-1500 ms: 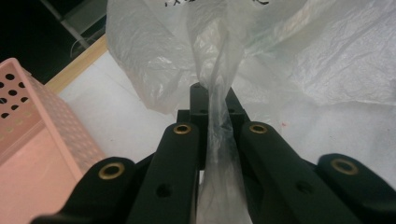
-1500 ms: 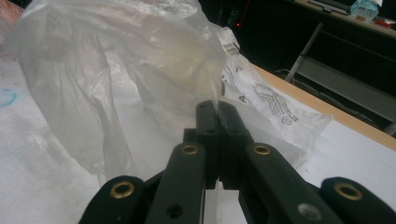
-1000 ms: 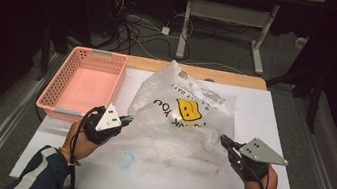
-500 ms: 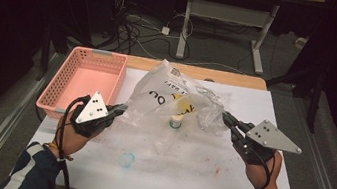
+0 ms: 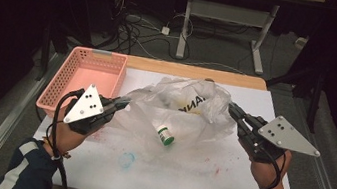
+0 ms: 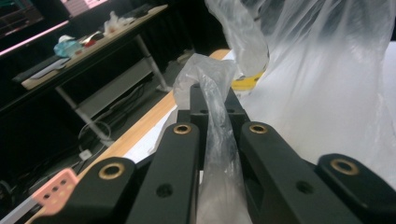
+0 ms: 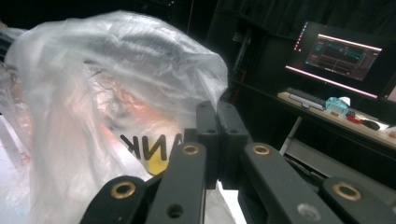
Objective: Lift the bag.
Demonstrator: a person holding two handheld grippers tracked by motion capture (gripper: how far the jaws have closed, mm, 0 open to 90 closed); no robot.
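The white table (image 5: 224, 183) carries a pink basket (image 5: 69, 85) at its far left corner. Above the table's middle hangs the clear plastic bag (image 5: 180, 106). The left gripper (image 5: 122, 102) pinches its left edge and the right gripper (image 5: 233, 109) its right edge, both jaws pressed together. The small green-capped bottle (image 5: 166, 135) lies under the bag; it could roll off the table if the film drags it.

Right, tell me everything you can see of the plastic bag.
The plastic bag is thin, crinkled, translucent white film with dark lettering and a yellow mark. It hangs stretched between the left gripper and the right gripper, each shut on an edge. A small white bottle with a green cap lies at its lower part, above the white table cover.
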